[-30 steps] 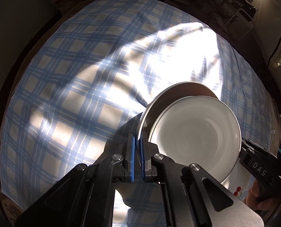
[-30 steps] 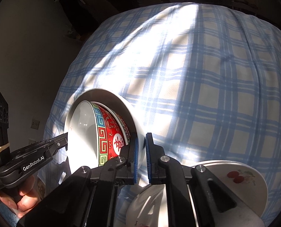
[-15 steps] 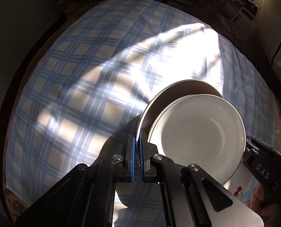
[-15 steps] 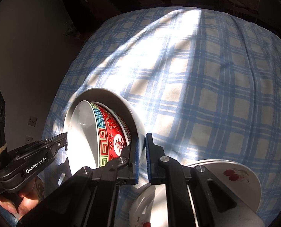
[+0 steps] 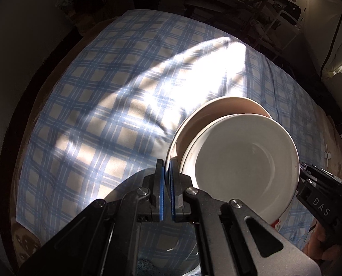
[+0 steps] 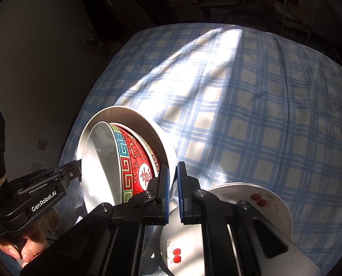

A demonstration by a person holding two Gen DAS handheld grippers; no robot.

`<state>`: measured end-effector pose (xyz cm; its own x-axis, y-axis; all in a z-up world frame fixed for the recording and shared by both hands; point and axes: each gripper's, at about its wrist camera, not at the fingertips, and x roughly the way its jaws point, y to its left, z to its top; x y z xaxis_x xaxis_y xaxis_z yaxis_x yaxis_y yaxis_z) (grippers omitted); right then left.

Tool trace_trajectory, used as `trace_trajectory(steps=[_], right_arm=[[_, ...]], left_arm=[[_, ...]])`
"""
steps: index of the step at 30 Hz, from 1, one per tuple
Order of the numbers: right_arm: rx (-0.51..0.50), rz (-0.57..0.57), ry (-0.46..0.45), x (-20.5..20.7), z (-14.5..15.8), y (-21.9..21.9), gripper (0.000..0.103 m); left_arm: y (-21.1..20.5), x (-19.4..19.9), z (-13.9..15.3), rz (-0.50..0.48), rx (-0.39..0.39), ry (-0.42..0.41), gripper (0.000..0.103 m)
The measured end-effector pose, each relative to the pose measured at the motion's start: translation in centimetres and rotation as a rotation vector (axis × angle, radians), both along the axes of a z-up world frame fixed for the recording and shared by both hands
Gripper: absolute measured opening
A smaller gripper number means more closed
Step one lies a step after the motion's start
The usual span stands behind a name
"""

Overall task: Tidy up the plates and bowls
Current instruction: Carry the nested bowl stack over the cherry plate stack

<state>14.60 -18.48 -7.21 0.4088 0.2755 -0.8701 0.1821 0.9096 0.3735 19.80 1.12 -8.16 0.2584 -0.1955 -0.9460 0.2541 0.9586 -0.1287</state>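
On the left side of the lifted stack, the left gripper [image 5: 167,163] has its jaws clamped shut on the thin rim of the outer cream dish [image 5: 217,112]. Compared with a second ago, the blue-checked cloth [image 5: 106,105] looks farther off and more of it is in view, so the stack has come up off the surface with both hands rising together. I take this as the carry having begun: the pick-up is done and the setting-down is still to come.

Nested in the cream dish sits the bowl [image 6: 136,158], plain white inside and red with a patterned band outside. It rests off-centre, toward the right-hand rim. Both dishes are round, so there is no long side to speak of. Their shared axis runs through the two centres, and the mouths open upward toward the left camera. They may be tipped a little, but the fisheye makes that hard to judge.

At the right rim, the right gripper [image 6: 173,168] has its jaws pinched closed on the cream dish's wall, opposite the left one. Below and to its right, a cherry-printed plate [image 6: 258,197] lies on the cloth, now more exposed than before, with another cherry-marked dish [image 6: 175,250] partly hidden under the gripper body. The plate looks a likely place to set the stack down.
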Motion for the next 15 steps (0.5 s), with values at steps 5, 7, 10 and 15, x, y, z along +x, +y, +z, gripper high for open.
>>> trace_trajectory(steps=[5,7,10,15], right_arm=[[-0.021,-0.038,0.023,-2.0,0.9,-1.9,0.010],[-0.017,-0.056,0.034,-3.2,1.0,-2.8,0.010],[-0.015,-0.076,0.034,-5.1,1.4,-3.9,0.010],[-0.042,-0.097,0.035,-7.8,1.8,-5.1,0.010]], left_arm=[[-2.4,-1.9,0.4,-0.029,0.013,0.014,0.002],[-3.4,-2.8,0.6,-0.045,0.026,0.017,0.002],[-4.6,-4.5,1.1,-0.073,0.028,0.011,0.002],[-6.0,-6.6,0.9,-0.097,0.016,0.025,0.002]])
